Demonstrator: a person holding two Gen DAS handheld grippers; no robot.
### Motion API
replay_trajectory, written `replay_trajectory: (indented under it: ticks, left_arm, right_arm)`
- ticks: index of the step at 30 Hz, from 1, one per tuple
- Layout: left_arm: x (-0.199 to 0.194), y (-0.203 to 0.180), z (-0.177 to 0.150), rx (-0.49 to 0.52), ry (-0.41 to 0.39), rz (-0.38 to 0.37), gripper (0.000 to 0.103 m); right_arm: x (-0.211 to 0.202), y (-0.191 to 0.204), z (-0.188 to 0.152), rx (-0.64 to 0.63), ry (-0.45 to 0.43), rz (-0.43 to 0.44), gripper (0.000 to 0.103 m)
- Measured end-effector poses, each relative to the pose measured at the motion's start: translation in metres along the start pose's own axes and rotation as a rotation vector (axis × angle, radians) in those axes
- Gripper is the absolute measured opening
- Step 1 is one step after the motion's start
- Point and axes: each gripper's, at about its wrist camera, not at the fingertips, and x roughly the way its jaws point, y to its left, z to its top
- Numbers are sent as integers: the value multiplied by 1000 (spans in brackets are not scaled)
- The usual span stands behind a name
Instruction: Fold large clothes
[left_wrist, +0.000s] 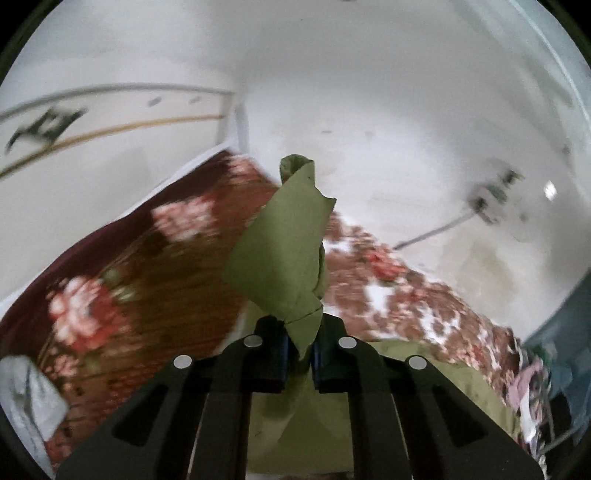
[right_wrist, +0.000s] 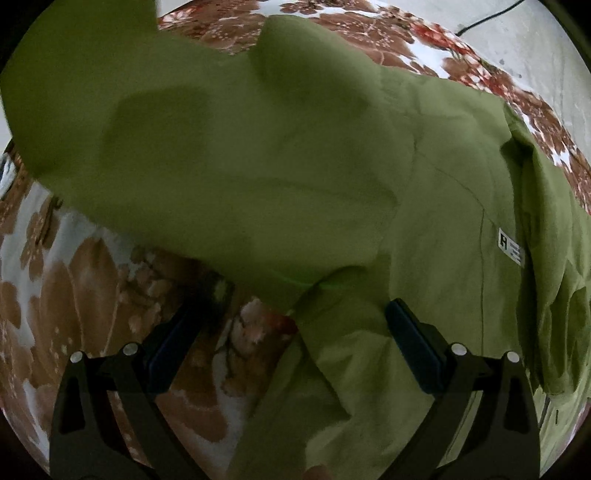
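An olive-green garment (right_wrist: 280, 155) lies spread on a floral bedspread (right_wrist: 74, 280); a white label (right_wrist: 511, 246) shows on its right part. My left gripper (left_wrist: 298, 345) is shut on a bunched corner of the green garment (left_wrist: 280, 254) and holds it lifted above the bed, cloth sticking up past the fingertips. My right gripper (right_wrist: 295, 325) is open, low over the garment's near edge; its right finger (right_wrist: 413, 339) rests over the cloth and its left finger (right_wrist: 173, 343) is over the bedspread. Nothing is between the right jaws' pads.
The bed has a red-brown floral cover (left_wrist: 122, 280) and stands against white walls (left_wrist: 369, 92). A grey-white cloth (left_wrist: 26, 398) lies at the left edge. A cable (left_wrist: 428, 234) runs along the floor, and cluttered items (left_wrist: 535, 387) sit at right.
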Motion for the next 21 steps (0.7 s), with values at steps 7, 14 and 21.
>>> replay_trajectory:
  ticks: [7, 14, 21]
  left_arm:
    - [30, -150, 2, 42, -5, -142, 7]
    - [71, -304, -49, 28, 9, -310, 7]
    - [129, -443, -144, 76, 159, -462, 7]
  right_arm:
    - [-5, -3, -8, -45, -23, 55, 99]
    - [-5, -9, -18, -59, -34, 110, 99]
    - [-3, -16, -21, -97, -37, 170, 99]
